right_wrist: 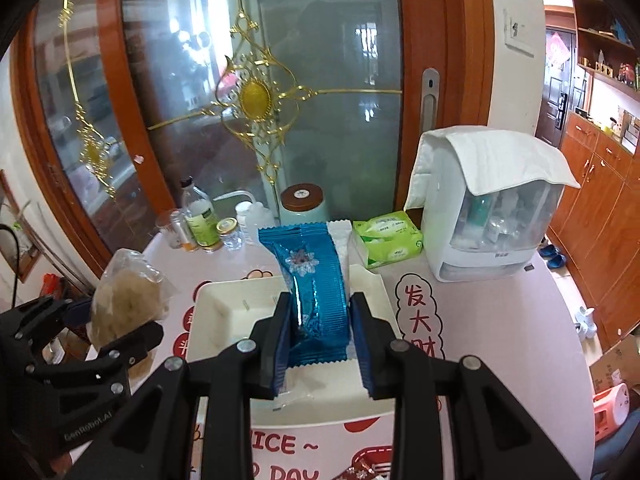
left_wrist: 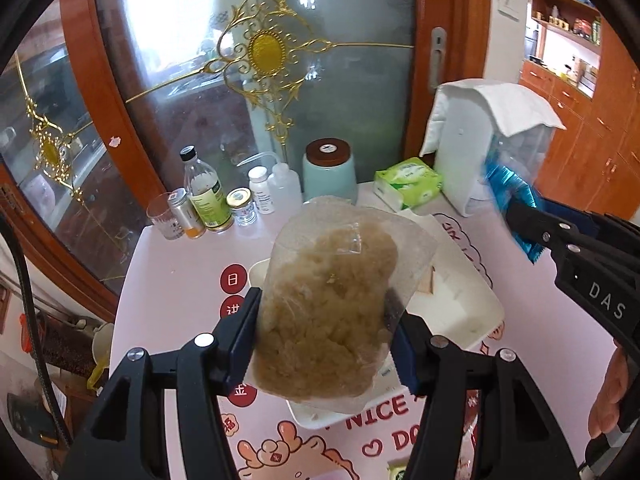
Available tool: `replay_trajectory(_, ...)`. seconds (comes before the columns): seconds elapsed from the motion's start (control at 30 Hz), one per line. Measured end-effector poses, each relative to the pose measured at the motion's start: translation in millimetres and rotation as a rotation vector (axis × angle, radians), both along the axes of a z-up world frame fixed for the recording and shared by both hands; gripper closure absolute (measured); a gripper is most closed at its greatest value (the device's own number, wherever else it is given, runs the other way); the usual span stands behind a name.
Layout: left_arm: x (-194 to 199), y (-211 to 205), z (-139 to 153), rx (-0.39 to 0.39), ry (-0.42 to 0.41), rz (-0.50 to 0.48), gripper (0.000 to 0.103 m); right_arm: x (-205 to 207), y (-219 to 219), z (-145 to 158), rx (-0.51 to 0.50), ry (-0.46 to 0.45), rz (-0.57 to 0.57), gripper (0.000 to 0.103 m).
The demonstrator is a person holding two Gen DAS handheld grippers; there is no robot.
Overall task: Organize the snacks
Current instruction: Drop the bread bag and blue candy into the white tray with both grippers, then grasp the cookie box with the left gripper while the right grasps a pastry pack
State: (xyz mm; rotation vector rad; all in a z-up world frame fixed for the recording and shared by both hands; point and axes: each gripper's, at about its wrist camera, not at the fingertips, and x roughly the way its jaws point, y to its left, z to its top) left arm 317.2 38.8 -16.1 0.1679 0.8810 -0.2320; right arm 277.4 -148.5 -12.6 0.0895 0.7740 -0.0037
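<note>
A pink worktop (right_wrist: pixel 500 320) printed with cartoon lettering stands against a frosted glass door with gilt scrollwork, orange cabinets running off to the right, and a shallow white tray (right_wrist: pixel 224 296) sits near the middle of it as the likely collecting place for the snacks. The right claw (right_wrist: pixel 318 322) is pinching a blue foil snack packet (right_wrist: pixel 310 280) by its lower half, the two pads pressed against its crimped sides, so the packet stands upright directly above the tray; a white-edged wrapper shows just behind it, though whether that is a second packet in the same grip I cannot tell. Holding it low leaves the top free, which should let it drop neatly once released. The left claw (left_wrist: pixel 326 338) is closed on a clear bag of pale, fluffy snack (left_wrist: pixel 332 304), gripped across its bulging lower part and raised over the tray's left portion, the bag's sealed top leaning away from the camera. Both snacks are thus in the air, over the tray and not yet set down. Beyond the tray, along the back edge, stand a cluster of small bottles (left_wrist: pixel 208 200), a celadon jar with a brown lid (left_wrist: pixel 329 172), a green tissue pack (right_wrist: pixel 386 240) and a white cloth-draped appliance (right_wrist: pixel 488 216), all well clear of the tray.
</note>
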Motion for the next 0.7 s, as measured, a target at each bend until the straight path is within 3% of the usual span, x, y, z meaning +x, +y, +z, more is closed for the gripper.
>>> replay_trajectory(0.07,8,2,-3,-0.001,0.008,0.016,0.018,10,2,-3,-0.008,0.015,0.001,0.069)
replay_trajectory(0.1,10,4,-4,-0.004,0.005,0.028,0.009,15,3,-4,-0.014,0.025,0.0,0.06)
replay_trajectory(0.2,12,7,-6,-0.008,0.013,0.044,0.008,18,5,-6,-0.011,0.024,0.0,0.042)
replay_trajectory(0.7,-23,14,-14,-0.008,0.059,0.045,0.008,-30,5,-8,-0.008,0.053,0.066,0.041)
